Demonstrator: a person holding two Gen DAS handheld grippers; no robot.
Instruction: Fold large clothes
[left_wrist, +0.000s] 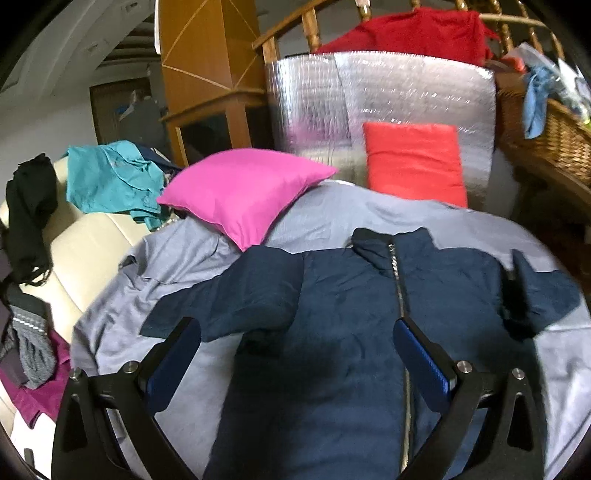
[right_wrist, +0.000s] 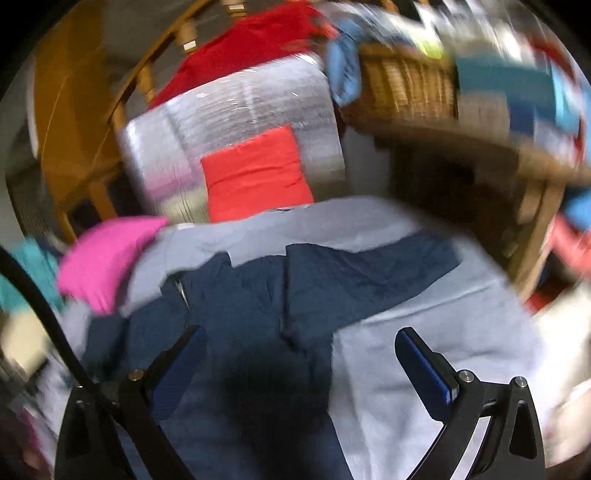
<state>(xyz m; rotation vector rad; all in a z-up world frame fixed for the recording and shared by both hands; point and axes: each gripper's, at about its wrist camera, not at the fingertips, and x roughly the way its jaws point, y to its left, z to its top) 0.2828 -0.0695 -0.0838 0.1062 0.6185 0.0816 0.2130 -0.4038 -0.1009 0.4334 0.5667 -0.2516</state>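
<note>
Hovering over the jacket (left_wrist: 332, 314), both grippers hang above it with jaws spread wide and nothing between them. It lies flat on the grey sheet (left_wrist: 177, 258), zip (left_wrist: 397, 280) closed, collar away from the grippers, sleeves out to either side.

Far left of the left gripper (left_wrist: 297, 354), a cream sofa arm (left_wrist: 85, 240) carries teal and black clothes; leave those alone. Ahead-left, the left sleeve (left_wrist: 229, 295) runs out, its cuff just ahead of the left finger (left_wrist: 173, 354). That looks like the natural first grab: take the cuff, not the middle of the sleeve, so it swings across in one piece. The pink cushion (left_wrist: 240, 192) sits beyond it, its lower corner near the shoulder, so the lift wants to stay low.

Straight ahead of this gripper is the chest, the zip beside its right finger. Use that zip as the fold line.

Over to the right gripper (right_wrist: 301, 365), in a badly blurred view: the body lies ahead-left and under it, the right sleeve (right_wrist: 369, 269) stretches ahead-right, and bare sheet lies below the right finger (right_wrist: 424, 365). The cuff is well ahead, so a reach forward is needed. The red cushion (right_wrist: 255, 173) stands far ahead, clear of the work.

My read: folding hasn't begun. Pinch a single layer, close fully before lifting, and watch the sheet doesn't come up too.
</note>
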